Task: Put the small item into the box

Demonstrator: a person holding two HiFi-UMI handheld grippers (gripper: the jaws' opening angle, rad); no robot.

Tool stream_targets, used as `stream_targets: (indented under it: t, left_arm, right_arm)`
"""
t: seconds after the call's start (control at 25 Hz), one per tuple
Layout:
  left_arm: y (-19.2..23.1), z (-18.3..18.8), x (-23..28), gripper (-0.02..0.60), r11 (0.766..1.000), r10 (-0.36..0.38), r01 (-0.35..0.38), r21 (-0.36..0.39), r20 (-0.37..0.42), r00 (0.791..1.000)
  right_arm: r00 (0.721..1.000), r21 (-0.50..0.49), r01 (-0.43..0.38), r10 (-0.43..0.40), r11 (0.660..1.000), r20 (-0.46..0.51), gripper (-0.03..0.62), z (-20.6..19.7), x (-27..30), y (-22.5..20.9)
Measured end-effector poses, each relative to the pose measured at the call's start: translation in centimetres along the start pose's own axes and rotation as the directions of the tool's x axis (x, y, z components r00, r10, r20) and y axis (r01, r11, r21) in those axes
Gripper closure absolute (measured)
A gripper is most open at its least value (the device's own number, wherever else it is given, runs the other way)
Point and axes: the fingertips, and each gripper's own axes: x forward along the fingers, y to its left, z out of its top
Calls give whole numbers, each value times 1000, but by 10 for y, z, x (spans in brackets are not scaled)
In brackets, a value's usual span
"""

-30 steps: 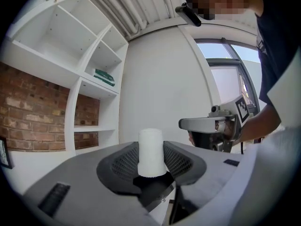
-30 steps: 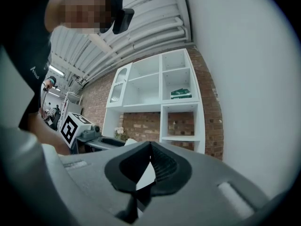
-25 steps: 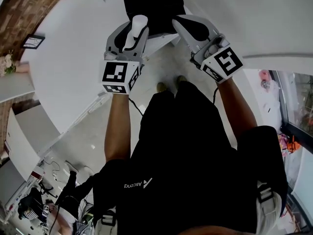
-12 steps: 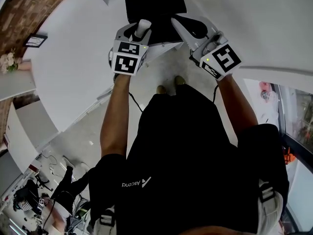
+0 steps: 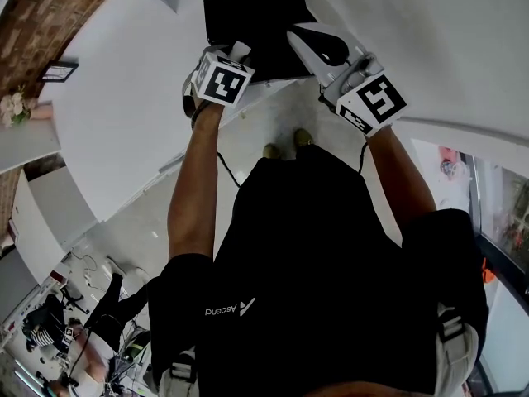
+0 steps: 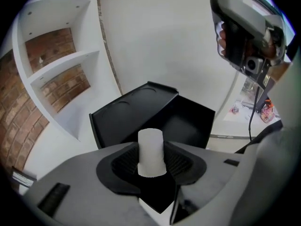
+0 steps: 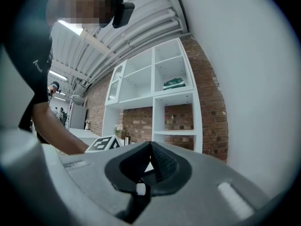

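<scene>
Head view: the left hand-held gripper (image 5: 236, 61) is raised at the near edge of the black box (image 5: 258, 19), which sits on the white surface (image 5: 124, 98). The small item (image 5: 240, 51), a white cylinder, shows just above the marker cube and overlaps the box's near rim. The right hand-held gripper (image 5: 317, 43) hovers beside the box's right edge. Both are close, but the left one carries the load.

Left gripper view: the jaws are clamped on the small item (image 6: 151, 152), one ribbed pad on each side of it. Its long axis runs up the frame, and its free end pokes past the pads toward the box (image 6: 188, 121). The box lies straight ahead and somewhat lower. A flat panel on its left looks like a raised lid, with the dark cavity to the right of it. Judging from this, the cylinder has to travel forward and a little right to hang over the cavity before the jaws part. The right hand-held gripper (image 6: 249, 36) hangs high at the upper right, clear of that path.

Right gripper view: its jaws (image 7: 150, 147) are drawn together with nothing between them, pointing at shelving (image 7: 174, 102) and a brick wall, not at the box
</scene>
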Motion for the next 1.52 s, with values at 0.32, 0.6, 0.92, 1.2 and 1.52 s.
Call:
stream_targets:
  t: [0.32, 0.6, 0.92, 1.2, 1.52]
  left_arm:
    - [-2, -16, 26, 418, 997, 7, 5, 73, -169, 986]
    - [-2, -31, 46, 417, 991, 40, -2, 134, -280, 959]
    - [3, -33, 52, 414, 992, 39, -3, 123, -289, 956]
    - [3, -31, 48, 413, 993, 34, -4, 114, -258, 966]
    - [1, -20, 37, 394, 994, 45, -24, 104, -201, 978]
  right_arm:
    - [1000, 9, -16, 16, 1000, 0, 594, -3, -3, -12]
    - [1000, 14, -31, 31, 999, 2, 594, -9, -6, -19]
    - [999, 25, -35, 35, 999, -6, 594, -17, -6, -28]
    - [999, 36, -42, 42, 998, -13, 594, -24, -2, -27]
    - [999, 40, -39, 39, 998, -15, 594, -27, -6, -27]
